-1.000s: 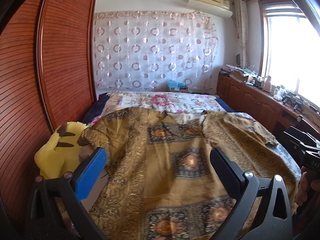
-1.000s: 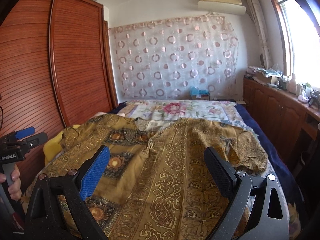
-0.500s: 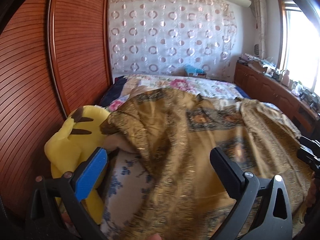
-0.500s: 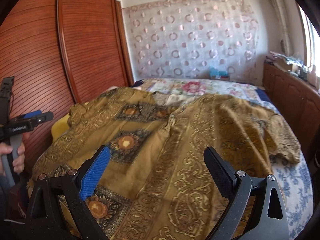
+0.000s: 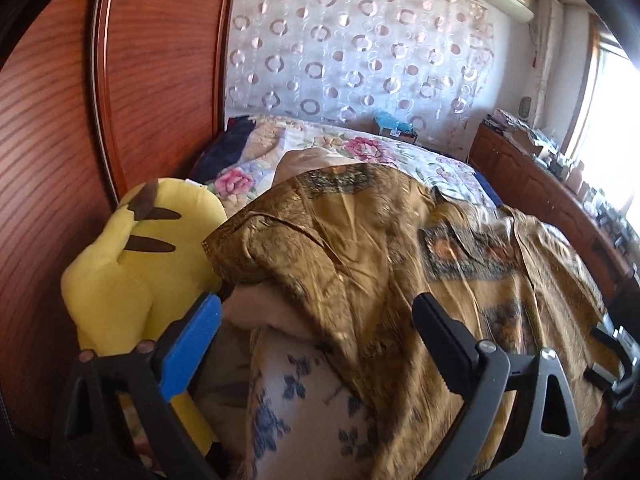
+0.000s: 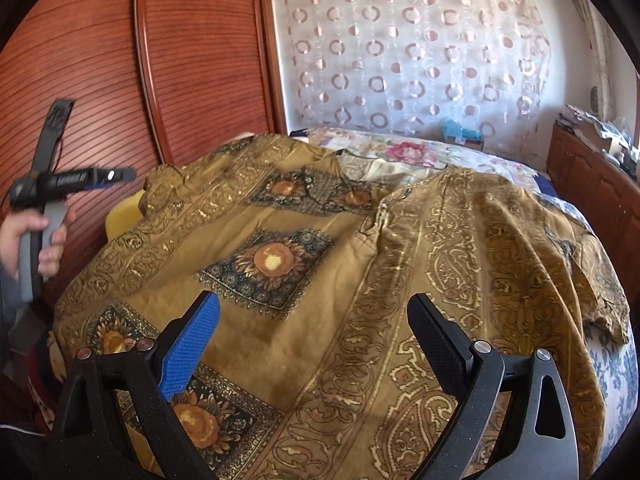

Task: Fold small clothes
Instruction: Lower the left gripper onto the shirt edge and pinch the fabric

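Note:
A gold-brown patterned shirt point(image 6: 320, 264) with sunflower squares lies spread face up over the bed. In the left wrist view its left sleeve and side point(image 5: 340, 248) hang over the bed's left edge. My left gripper point(image 5: 316, 320) is open and empty, just short of that sleeve edge; it also shows at the far left of the right wrist view point(image 6: 72, 180). My right gripper point(image 6: 312, 320) is open and empty, hovering above the shirt's lower front.
A yellow plush toy point(image 5: 132, 264) lies between the bed and the red wooden wardrobe point(image 5: 120, 80) on the left. A floral quilt point(image 6: 408, 152) covers the bed's far end. Wooden cabinets point(image 6: 592, 176) run along the right. Blue-flowered sheet point(image 5: 288, 400) shows under the shirt.
My left gripper has swung left and down toward the shirt's left sleeve by the plush toy. My right gripper has moved closer over the shirt's lower front. Both stay open.

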The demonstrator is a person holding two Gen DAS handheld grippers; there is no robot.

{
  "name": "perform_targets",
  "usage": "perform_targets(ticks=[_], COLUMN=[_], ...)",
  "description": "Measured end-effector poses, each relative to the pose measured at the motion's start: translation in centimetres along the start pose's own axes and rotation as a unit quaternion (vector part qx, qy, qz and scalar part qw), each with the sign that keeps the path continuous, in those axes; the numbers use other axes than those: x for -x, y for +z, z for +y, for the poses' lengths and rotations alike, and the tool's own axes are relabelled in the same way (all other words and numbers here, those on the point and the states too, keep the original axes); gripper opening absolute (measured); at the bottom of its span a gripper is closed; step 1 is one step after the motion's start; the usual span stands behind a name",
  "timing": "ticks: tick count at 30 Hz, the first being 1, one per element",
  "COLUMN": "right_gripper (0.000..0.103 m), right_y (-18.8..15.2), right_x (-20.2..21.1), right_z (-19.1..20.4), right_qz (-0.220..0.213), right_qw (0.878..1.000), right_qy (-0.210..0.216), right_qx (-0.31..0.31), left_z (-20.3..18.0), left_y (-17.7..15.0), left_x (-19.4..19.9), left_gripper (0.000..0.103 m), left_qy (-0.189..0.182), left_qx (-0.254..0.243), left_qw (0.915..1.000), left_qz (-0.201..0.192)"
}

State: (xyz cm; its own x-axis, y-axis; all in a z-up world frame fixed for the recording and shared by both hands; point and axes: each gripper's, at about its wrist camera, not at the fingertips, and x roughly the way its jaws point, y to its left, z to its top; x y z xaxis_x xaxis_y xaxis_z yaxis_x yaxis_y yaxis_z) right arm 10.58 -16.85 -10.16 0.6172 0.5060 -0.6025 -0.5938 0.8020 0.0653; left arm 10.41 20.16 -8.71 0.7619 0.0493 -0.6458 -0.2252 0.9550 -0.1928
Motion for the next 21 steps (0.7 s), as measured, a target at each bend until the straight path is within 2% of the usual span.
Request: perform_targets(ticks=[3,6,11,14,15,16,18,19,21], right_gripper=[0.097,0.097,0.097,0.097,0.097,0.097,0.097,0.097,0.097], right_y=[-0.4,-0.6,-0.8,-0.8,-0.9,-0.9,-0.9,-0.9,-0.9], right_x=[-0.4,-0.4,-0.5,-0.4,-0.4,-0.3,-0.3,-0.2,-0.1], right_z=[0.2,0.0,-0.3,-0.4,-0.4,-0.4,-0.3,-0.3,-0.2], right_qz=[0.006,0.004,0.006,0.004,0.005,0.005,0.004,0.003,0.002], right_qw=[1.000,1.000,1.000,1.000,1.000,1.000,1.000,1.000,1.000], right_qy=[0.001,0.002,0.004,0.006,0.006,0.006,0.007,0.008,0.008], right_qx=[0.004,-0.001,-0.011,-0.013,-0.013,-0.012,-0.011,-0.011,-0.011], left_z=[1.0,2.4,3.7,4.8,5.1,5.3,5.5,5.4,4.9], left_y=[1.1,2.1,2.9,2.9,3.0,3.0,3.3,3.4,3.8], left_x=[-1.2,-2.7,-4.7,-6.1,-6.4,-6.7,-7.0,-7.0,-6.6], left_gripper=[0.092,0.081,0.079,0.079,0.076,0.064,0.046,0.029,0.018], left_qy=[-0.010,-0.018,0.010,0.008,0.006,0.002,-0.003,-0.007,-0.009], left_qx=[0.014,0.042,0.045,0.061,0.064,0.064,0.061,0.058,0.047], left_qw=[0.9997,0.9982,0.9971,0.9947,0.9940,0.9938,0.9936,0.9941,0.9955], left_qz=[0.016,0.038,0.061,0.083,0.088,0.090,0.095,0.091,0.082])
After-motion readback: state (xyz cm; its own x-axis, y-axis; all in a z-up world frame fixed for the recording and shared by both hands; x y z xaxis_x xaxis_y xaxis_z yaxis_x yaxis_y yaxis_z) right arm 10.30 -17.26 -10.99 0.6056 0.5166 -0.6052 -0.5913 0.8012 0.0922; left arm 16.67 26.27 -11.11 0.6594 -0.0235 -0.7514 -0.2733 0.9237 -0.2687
